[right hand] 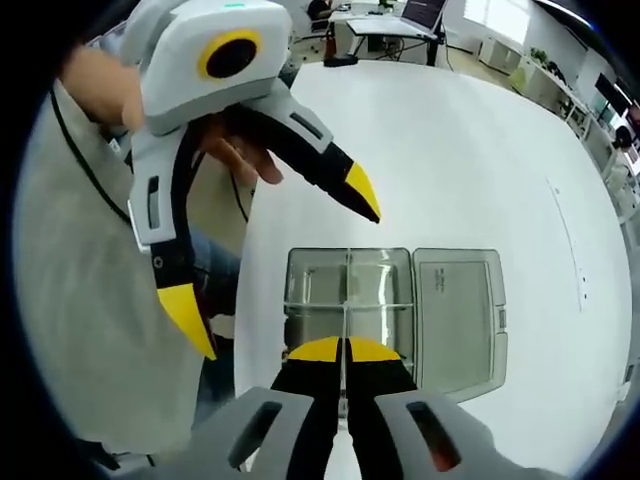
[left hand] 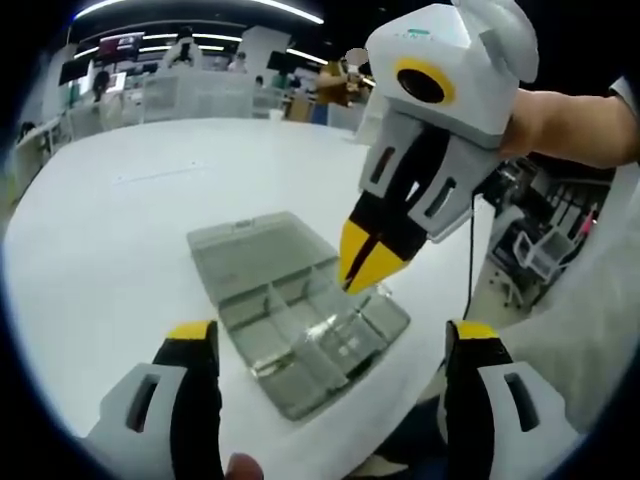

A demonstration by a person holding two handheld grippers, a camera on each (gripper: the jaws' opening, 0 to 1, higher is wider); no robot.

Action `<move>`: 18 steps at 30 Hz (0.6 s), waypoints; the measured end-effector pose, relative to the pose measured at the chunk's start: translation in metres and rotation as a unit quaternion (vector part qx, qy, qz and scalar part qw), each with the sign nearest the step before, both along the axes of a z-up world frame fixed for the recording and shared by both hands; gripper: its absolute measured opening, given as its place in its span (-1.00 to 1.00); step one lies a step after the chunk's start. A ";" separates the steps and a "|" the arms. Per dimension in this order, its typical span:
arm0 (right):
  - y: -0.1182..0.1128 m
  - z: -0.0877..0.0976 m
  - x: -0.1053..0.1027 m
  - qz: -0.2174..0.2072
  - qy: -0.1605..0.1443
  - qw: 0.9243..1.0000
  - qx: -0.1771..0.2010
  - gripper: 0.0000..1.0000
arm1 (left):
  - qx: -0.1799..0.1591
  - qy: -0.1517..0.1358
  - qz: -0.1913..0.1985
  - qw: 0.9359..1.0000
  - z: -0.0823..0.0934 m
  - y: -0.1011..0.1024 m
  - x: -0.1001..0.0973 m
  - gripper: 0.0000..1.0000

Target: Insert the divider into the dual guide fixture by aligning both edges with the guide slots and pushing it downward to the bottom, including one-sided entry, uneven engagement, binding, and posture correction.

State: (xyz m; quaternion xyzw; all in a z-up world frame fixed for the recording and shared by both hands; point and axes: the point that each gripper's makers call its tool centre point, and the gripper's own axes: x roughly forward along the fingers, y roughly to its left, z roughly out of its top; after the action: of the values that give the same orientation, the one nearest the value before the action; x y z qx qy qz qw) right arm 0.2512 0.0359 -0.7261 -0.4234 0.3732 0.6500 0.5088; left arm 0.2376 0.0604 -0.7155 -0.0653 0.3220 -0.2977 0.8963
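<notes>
A clear plastic compartment box (left hand: 262, 312) lies on the white table with its lid (left hand: 250, 250) folded open flat beside it. My right gripper (left hand: 362, 272) comes down from the upper right over the box's near corner, jaws shut. In the right gripper view, my right gripper (right hand: 345, 350) is shut on a thin clear divider (right hand: 346, 300), seen edge-on and running upright across the middle of the box (right hand: 315, 285). The lid (right hand: 455, 310) lies to the right. My left gripper (left hand: 330, 338) is open and holds nothing. It hovers above the box's left side (right hand: 280, 262).
The white table (left hand: 130, 200) stretches far beyond the box, and its edge runs close to the box's near side. A person in grey clothing (right hand: 90, 300) stands at that edge, a hand (right hand: 230, 150) on the left gripper. Desks and chairs (left hand: 200, 90) fill the room behind.
</notes>
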 end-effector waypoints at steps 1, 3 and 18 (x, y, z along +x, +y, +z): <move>0.000 0.000 0.000 0.000 0.000 1.000 0.000 -1.00 | 0.000 0.000 0.000 1.000 0.000 0.000 0.000 0.83; -0.001 -0.002 0.001 0.001 0.001 1.000 -0.002 -1.00 | 0.001 0.000 -0.001 1.000 -0.001 0.000 0.000 0.83; 0.002 -0.003 0.000 0.002 0.004 1.000 -0.005 -1.00 | -0.001 0.003 0.002 1.000 -0.003 0.001 0.002 0.82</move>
State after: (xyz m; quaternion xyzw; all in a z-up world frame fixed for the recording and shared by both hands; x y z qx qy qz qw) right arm 0.2511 0.0376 -0.7288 -0.4239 0.3776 0.6509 0.5040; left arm 0.2399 0.0615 -0.7183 -0.0680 0.3245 -0.2956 0.8959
